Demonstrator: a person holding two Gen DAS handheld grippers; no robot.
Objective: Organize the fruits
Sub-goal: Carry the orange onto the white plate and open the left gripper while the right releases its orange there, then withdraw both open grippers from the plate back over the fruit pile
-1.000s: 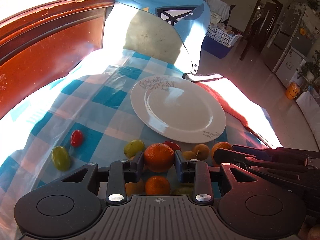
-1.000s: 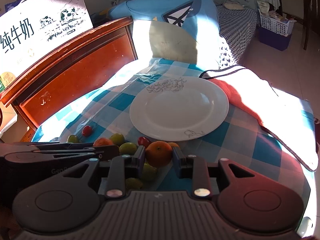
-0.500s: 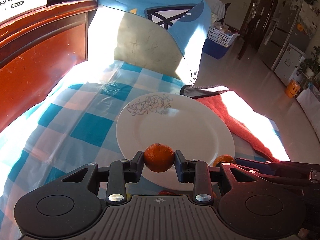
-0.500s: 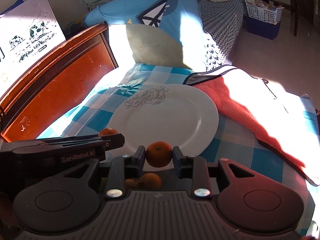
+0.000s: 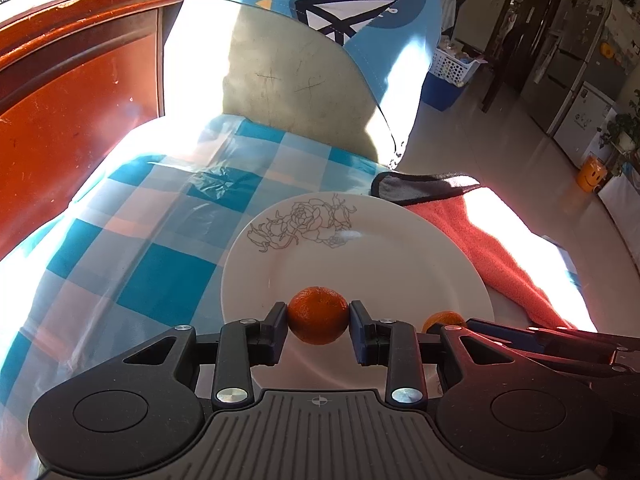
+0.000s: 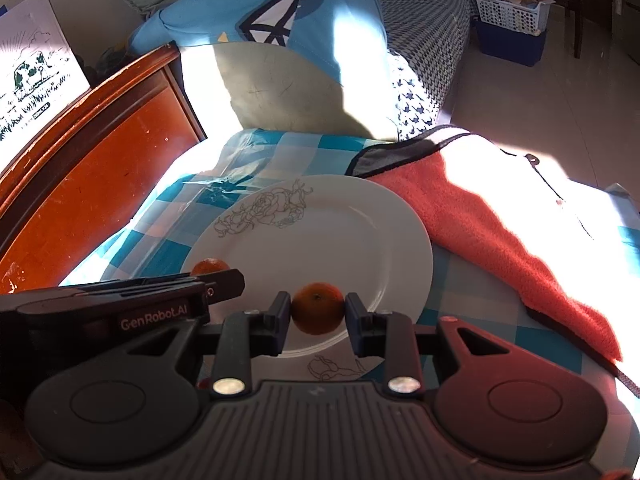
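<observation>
A glossy reddish-brown wooden headboard (image 5: 76,92) is seen at nine o'clock, and a blue cushion with a white triangular emblem (image 6: 280,20) is propped at twelve o'clock above a blue-and-white checked cloth (image 5: 160,264) crossed by hard bands of sunlight. A coral-red towel edged in black (image 6: 500,240) is spread at three o'clock. Pale glossy floor tiles (image 5: 500,152) are shown at two o'clock, where a white lattice basket on a blue bin (image 5: 452,76), a dark wooden door (image 5: 528,20) and a yellow smiley-face pot (image 5: 590,176) are placed.
</observation>
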